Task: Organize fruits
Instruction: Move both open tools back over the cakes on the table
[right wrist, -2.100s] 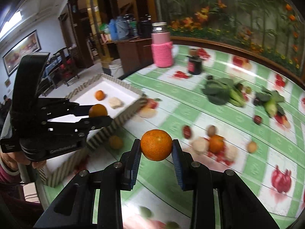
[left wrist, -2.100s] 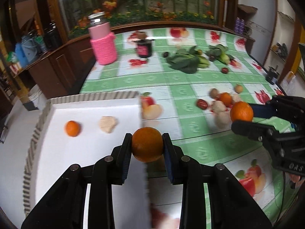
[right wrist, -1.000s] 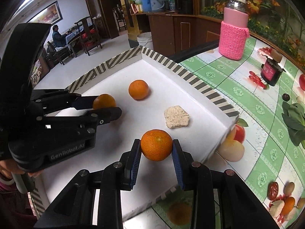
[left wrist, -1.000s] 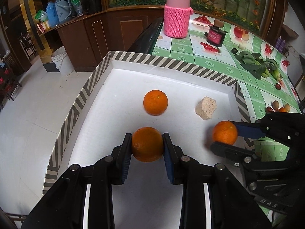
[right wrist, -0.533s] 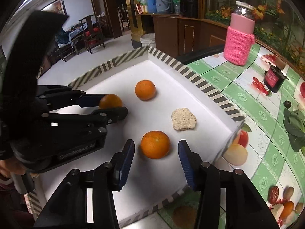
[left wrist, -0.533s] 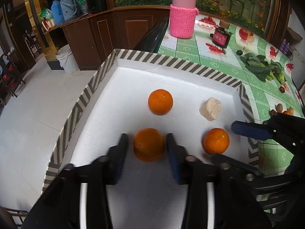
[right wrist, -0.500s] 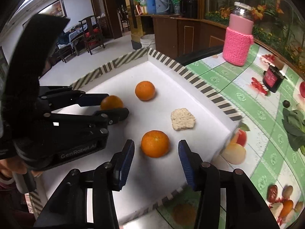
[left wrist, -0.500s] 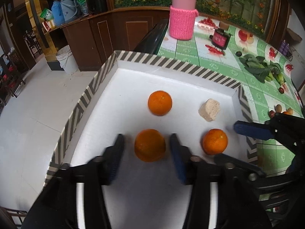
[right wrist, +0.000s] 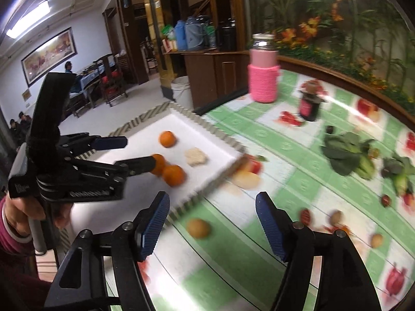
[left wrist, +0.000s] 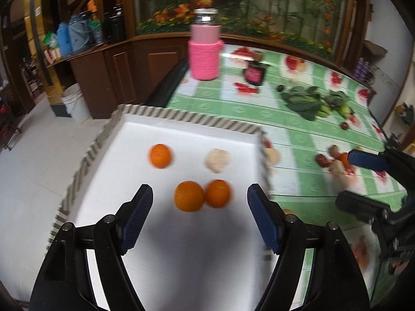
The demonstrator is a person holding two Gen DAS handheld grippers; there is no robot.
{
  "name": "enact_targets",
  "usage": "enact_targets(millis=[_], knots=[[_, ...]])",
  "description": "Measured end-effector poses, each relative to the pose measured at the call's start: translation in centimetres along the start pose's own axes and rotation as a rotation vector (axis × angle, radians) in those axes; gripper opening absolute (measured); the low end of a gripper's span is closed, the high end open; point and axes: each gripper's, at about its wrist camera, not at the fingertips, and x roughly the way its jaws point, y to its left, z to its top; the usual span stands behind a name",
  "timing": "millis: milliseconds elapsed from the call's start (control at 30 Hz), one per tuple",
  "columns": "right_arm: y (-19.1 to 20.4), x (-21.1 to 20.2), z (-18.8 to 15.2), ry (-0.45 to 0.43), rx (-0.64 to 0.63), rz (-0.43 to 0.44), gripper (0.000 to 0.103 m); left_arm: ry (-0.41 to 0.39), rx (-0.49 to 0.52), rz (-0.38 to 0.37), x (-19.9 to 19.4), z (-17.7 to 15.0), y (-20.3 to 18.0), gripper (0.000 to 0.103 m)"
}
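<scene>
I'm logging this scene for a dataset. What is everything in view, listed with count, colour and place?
oranges: three, orange, in the tray; two touching at the front, one behind
beige lump: one, pale, in the tray's right rear
tray: one, white with striped rim, on the table's left edge
tablecloth: green and white checks with fruit prints
pink jar: one, knitted sleeve, far end of the table
dark jar: one, right of the pink jar
leafy greens: green pile, far right
small fruits and nuts: several, red and brown, scattered on the cloth
brown round fruit: one, just outside the tray
left claw: open, over the tray
right claw: open, over the cloth
</scene>
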Motion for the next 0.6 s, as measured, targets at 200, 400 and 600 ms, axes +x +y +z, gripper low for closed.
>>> enact_targets(millis=[200, 400, 600], knots=[[-4.5, -3.5, -3.3, 0.013, 0.052, -0.114, 0.072, 0.005, 0.076, -0.072, -0.2, -0.2, -4.4, 0.075], [-9.2, -4.8, -7.2, 0.072, 0.130, -0.202, 0.072, 0.031, 0.162, -0.117, 0.4, -0.6, -8.8, 0.075], [-12.3, -5.8, -9.3, 0.092, 0.189, -0.235, 0.073, 0.056, 0.210, -0.154, 1.3, -0.6, -12.3, 0.075]])
